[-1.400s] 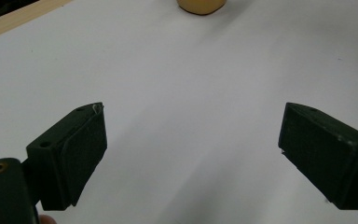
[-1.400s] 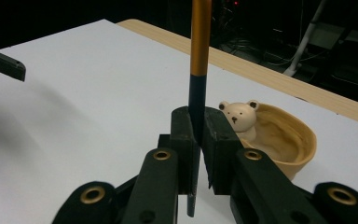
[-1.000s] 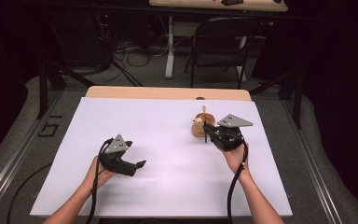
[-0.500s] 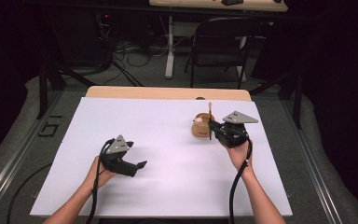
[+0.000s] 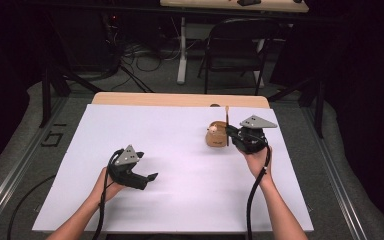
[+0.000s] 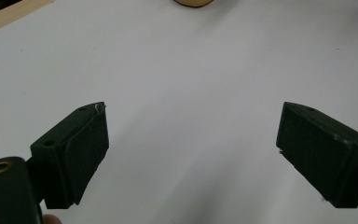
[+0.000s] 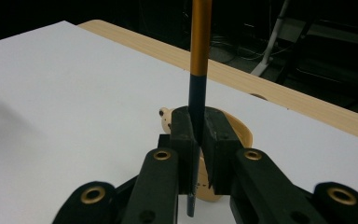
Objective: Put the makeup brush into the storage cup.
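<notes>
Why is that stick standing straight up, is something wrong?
Nothing is wrong. The thin orange-and-black stick stands upright because the right tongs are shut on it, just above the small tan wooden cup. The left tongs are open and hold nothing. Nothing is spilled.

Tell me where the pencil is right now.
The pencil stands upright, clamped in the right gripper on the table's right side, just beside the small wooden holder near the far edge.

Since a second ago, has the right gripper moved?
Yes. The right gripper, shut on the pencil, has lifted it upright beside the wooden holder, which stayed put.
</notes>
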{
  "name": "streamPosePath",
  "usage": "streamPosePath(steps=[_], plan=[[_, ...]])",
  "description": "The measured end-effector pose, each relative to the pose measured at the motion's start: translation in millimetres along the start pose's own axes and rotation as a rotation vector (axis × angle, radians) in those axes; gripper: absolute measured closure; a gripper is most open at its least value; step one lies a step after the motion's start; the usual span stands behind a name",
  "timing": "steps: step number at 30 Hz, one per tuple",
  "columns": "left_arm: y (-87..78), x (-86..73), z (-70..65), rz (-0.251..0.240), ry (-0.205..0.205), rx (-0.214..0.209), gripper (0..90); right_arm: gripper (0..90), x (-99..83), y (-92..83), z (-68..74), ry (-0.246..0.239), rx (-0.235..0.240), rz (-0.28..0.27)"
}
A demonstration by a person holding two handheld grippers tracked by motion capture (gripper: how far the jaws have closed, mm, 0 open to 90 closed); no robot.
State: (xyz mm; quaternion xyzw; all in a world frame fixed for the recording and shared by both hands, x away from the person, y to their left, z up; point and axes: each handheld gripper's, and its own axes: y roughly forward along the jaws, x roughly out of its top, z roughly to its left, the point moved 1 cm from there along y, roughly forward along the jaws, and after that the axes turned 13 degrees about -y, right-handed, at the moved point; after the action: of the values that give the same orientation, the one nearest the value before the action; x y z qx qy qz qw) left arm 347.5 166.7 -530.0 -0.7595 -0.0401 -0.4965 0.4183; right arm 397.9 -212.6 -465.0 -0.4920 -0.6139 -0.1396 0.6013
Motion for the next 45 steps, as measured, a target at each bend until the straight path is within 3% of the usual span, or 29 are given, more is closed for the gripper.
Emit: streamPosePath(steps=[22, 45], plan=[[-0.3, -0.1, 1.2, -0.002, -0.004, 0.005, 9.4, 83.5, 17.6, -0.1, -15.1, 0.009, -0.034, -0.04], [1.3, -0.1, 1.4, -0.001, -0.01, -0.007, 9.4, 83.6, 24.5, 16.5, -20.9, 0.013, -0.076, -0.096]])
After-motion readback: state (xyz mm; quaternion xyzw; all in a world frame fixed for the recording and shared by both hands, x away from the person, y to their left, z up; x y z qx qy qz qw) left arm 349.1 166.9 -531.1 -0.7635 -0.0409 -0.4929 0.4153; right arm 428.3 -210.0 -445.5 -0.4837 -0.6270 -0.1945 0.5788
